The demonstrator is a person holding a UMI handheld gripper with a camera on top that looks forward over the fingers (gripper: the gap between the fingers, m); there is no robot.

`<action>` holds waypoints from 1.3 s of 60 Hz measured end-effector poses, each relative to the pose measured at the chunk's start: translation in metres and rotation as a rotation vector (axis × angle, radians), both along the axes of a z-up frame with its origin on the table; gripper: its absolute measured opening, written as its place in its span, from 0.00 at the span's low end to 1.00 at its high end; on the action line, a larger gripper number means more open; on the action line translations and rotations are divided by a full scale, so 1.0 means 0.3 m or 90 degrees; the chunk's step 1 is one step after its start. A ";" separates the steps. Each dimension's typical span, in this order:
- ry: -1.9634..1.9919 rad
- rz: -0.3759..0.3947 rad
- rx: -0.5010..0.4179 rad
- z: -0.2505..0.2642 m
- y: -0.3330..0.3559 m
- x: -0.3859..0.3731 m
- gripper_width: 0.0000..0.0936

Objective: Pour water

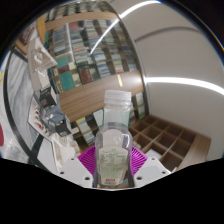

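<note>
A clear plastic water bottle [114,140] with a white cap [119,98] and a pale label stands upright between my fingers. My gripper [112,168] is shut on the bottle: both magenta pads [88,158] press against its sides. The bottle is lifted, with a bookcase and a ceiling behind it. No cup or other vessel shows.
Tall bookshelves [85,55] filled with books stand behind and to the left. A wooden grid of open cubbies [165,140] lies to the right. A white mechanical arm-like frame [48,105] is at the left. A curved white ceiling [175,50] spans the upper right.
</note>
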State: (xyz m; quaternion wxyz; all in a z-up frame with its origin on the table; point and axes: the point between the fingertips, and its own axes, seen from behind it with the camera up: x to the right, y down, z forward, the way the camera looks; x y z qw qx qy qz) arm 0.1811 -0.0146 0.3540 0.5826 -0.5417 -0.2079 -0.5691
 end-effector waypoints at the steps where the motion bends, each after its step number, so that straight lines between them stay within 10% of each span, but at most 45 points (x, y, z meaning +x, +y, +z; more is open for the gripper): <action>1: -0.032 0.009 -0.003 0.017 0.006 -0.042 0.43; 15: -0.550 0.144 -0.070 -0.144 0.127 -0.788 0.43; 35: -0.750 0.193 -0.144 -0.440 0.185 -1.030 0.43; 57: 0.085 0.330 -0.042 -0.020 0.042 -0.859 0.43; 78: 0.708 0.303 -0.196 -0.630 0.102 -0.635 0.43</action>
